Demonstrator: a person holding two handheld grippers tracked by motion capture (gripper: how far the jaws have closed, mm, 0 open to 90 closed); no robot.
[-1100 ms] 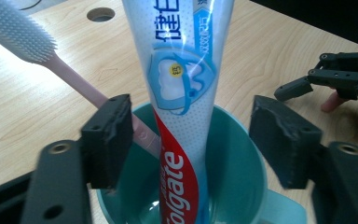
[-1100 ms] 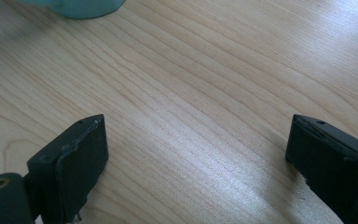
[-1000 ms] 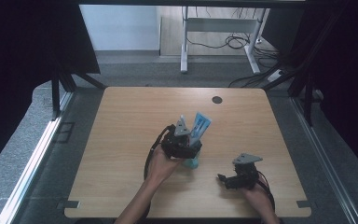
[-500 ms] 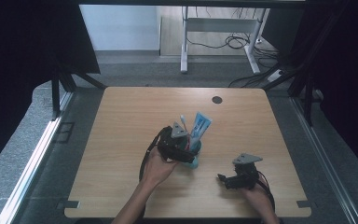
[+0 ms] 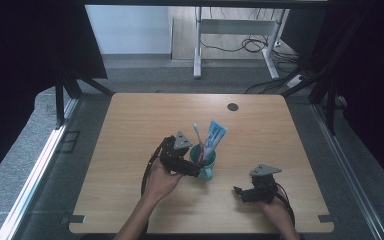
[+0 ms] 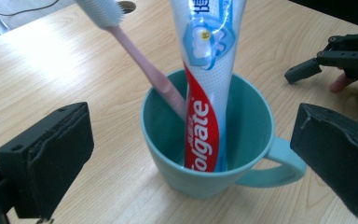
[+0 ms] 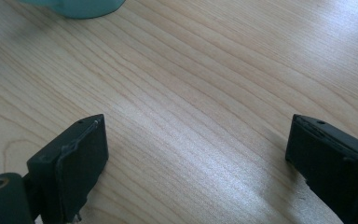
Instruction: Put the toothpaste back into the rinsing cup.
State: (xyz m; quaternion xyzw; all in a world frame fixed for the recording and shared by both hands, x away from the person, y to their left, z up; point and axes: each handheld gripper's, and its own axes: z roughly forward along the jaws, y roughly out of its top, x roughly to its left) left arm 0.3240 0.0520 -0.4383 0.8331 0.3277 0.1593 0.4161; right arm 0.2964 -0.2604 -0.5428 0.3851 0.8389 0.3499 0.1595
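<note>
A teal ceramic mug (image 5: 203,161) with a side handle stands a little below the centre of the high view, on the light wooden table (image 5: 130,125). Inside it lean a pink plastic toothbrush (image 6: 135,51) with white bristles and a white, red and blue toothpaste tube (image 6: 205,93), both rising over the rim toward the upper part of the frame. The left gripper (image 5: 192,170) is just to the left of the mug in the high view; its jaws have just been opening and now stand wide. In the left gripper view the mug sits between the two black jaws, but the pads are apart from its wall on both sides. The mug handle points to the lower right of that view, close to the right jaw. The right gripper (image 5: 240,192) rests in the lower right of the high view, well apart from the mug, with its jaws wide and only bare wood between them. A small dark round hole (image 5: 233,107) is in the table at the upper right. Beyond the table edge stand a white metal desk frame (image 5: 230,35) and loose black cables (image 5: 252,45) on the grey floor.
</note>
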